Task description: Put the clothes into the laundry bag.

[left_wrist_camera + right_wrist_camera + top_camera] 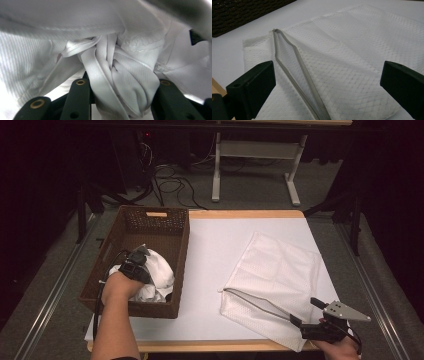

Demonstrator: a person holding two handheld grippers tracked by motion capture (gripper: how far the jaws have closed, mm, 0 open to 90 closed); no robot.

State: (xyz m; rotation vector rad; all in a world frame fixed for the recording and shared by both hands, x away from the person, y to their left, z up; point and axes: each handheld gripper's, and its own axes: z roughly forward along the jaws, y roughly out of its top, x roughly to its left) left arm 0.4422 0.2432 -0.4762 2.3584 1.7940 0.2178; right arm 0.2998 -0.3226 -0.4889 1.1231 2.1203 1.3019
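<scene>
Left gripper [120,100] pinching bunched white garment [125,82] inside basket [165,227]; right gripper [327,82] wide open over mesh bag [352,60].

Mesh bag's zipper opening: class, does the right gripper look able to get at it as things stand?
Probably yes: the right gripper stands open right at the mesh bag, whose zipper opening gapes between its jaws, nothing covering it.
</scene>
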